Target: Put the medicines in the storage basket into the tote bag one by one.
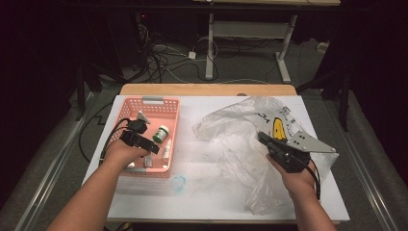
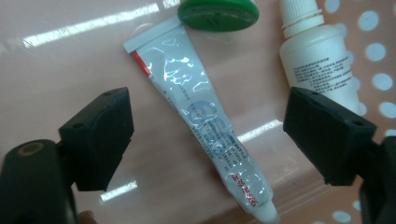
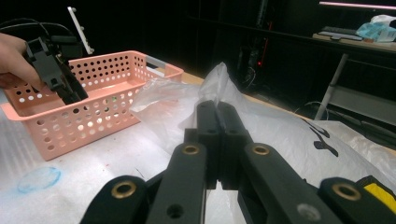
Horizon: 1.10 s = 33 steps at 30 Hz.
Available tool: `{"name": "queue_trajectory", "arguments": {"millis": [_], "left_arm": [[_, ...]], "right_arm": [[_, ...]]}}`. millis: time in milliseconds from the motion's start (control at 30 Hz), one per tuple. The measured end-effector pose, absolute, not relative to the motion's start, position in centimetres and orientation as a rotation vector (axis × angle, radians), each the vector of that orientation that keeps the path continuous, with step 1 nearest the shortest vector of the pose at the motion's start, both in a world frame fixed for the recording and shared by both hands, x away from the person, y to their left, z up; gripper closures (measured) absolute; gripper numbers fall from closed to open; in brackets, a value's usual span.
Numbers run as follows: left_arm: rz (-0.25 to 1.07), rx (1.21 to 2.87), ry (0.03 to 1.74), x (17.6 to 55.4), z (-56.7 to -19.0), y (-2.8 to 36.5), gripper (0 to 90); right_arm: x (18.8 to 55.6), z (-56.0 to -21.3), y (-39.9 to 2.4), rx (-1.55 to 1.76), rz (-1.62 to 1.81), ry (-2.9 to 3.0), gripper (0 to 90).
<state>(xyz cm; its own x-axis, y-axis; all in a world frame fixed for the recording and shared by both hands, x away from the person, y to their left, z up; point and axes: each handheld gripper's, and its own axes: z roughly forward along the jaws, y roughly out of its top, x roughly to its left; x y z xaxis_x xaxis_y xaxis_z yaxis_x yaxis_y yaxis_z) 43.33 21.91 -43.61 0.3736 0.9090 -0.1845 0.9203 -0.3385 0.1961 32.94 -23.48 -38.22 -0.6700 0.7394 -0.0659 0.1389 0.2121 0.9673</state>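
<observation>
Between our left gripper's (image 2: pixel 208 135) spread jaws lies a silvery tube (image 2: pixel 205 121) on the floor of the pink basket (image 1: pixel 126 107), slanting across the gap and touched by neither pad. A white bottle (image 2: pixel 317 56) sits just beyond the far jaw, a green-capped jar (image 2: pixel 218 11) ahead of the tips. Our left forearm reaches in over the basket's near rim, wrist bent so the jaws point down. Our right gripper (image 3: pixel 217 116) is clenched on the clear plastic bag (image 1: pixel 235 130), pointing level toward the basket, forearm resting low.
</observation>
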Motion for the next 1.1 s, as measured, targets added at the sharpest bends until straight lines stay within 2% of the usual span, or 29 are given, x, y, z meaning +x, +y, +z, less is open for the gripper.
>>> {"name": "queue_trajectory", "arguments": {"millis": [367,733,867,1033,1100], "left_arm": [[-0.193,2.446,1.694,44.2,-44.7,21.5,30.4],[-0.143,2.534,1.719,44.3,-44.7,20.0,43.7],[-0.103,2.557,1.727,44.3,-44.7,19.8,51.7],[-0.077,2.548,1.739,44.4,-44.6,20.3,66.0],[-0.071,2.547,1.727,44.4,-44.6,20.5,66.5]], "right_arm": [[32.9,-38.2,-23.5,0.810,1.479,1.958,90.0],[32.9,-38.2,-23.5,0.807,1.475,1.962,90.0],[32.9,-38.2,-23.4,0.801,1.472,1.964,90.0],[32.8,-38.2,-23.4,0.801,1.475,1.963,90.0],[32.8,-38.2,-23.4,0.795,1.476,1.961,90.0]]}}
